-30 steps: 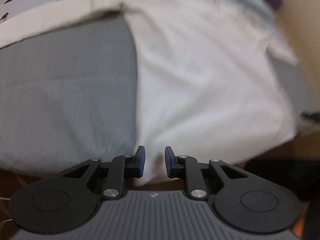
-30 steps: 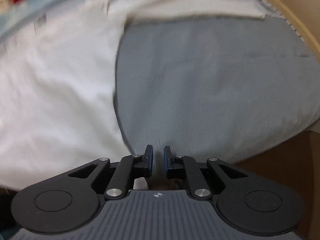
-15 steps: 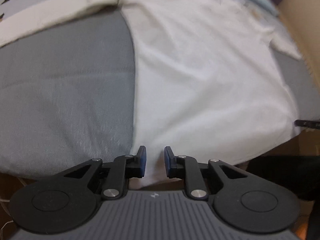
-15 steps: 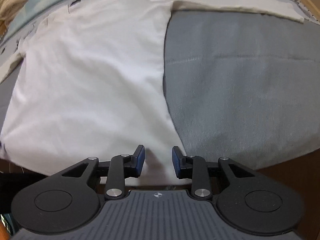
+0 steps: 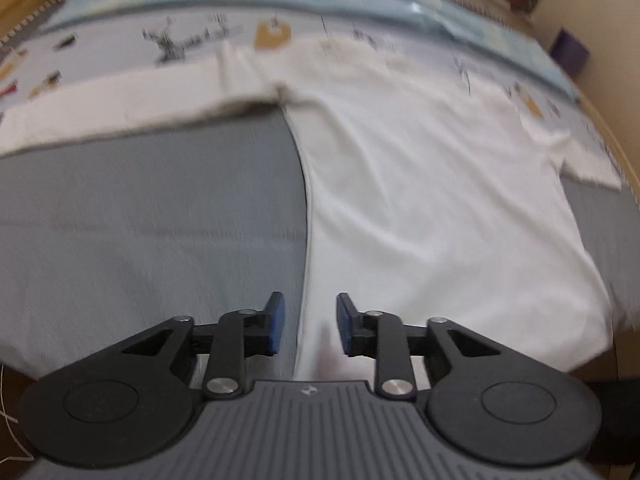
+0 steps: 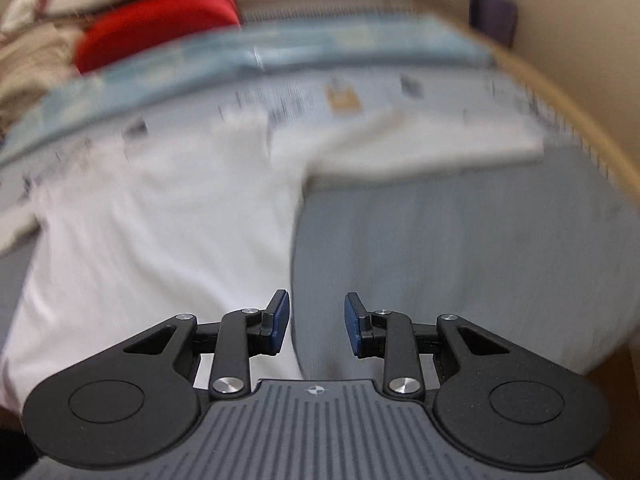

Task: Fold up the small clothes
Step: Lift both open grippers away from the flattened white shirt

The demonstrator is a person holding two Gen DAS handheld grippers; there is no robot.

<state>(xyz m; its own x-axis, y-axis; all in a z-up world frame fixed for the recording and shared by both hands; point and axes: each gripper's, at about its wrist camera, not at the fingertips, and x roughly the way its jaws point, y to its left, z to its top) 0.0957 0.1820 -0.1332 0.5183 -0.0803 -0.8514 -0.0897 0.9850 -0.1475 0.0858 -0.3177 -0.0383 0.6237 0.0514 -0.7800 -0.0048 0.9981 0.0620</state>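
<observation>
A white T-shirt lies flat on the grey cover, with one sleeve spread to the left and the other sleeve at the right. My left gripper hovers over the shirt's near left edge. Its jaws are opening, the cloth edge lies below the gap, and no pad presses on it. In the right wrist view the same shirt fills the left half. My right gripper stands open just past the shirt's right edge, over the bare grey cover.
A pale patterned sheet runs behind the shirt. A red item and a pile of beige clothes lie at the far left. A wooden edge curves along the right, and a purple box stands by the wall.
Both grippers have opened off the shirt's lower hem and lifted. Both views now tilt up and show more of the far sheet. The shirt lies still.
</observation>
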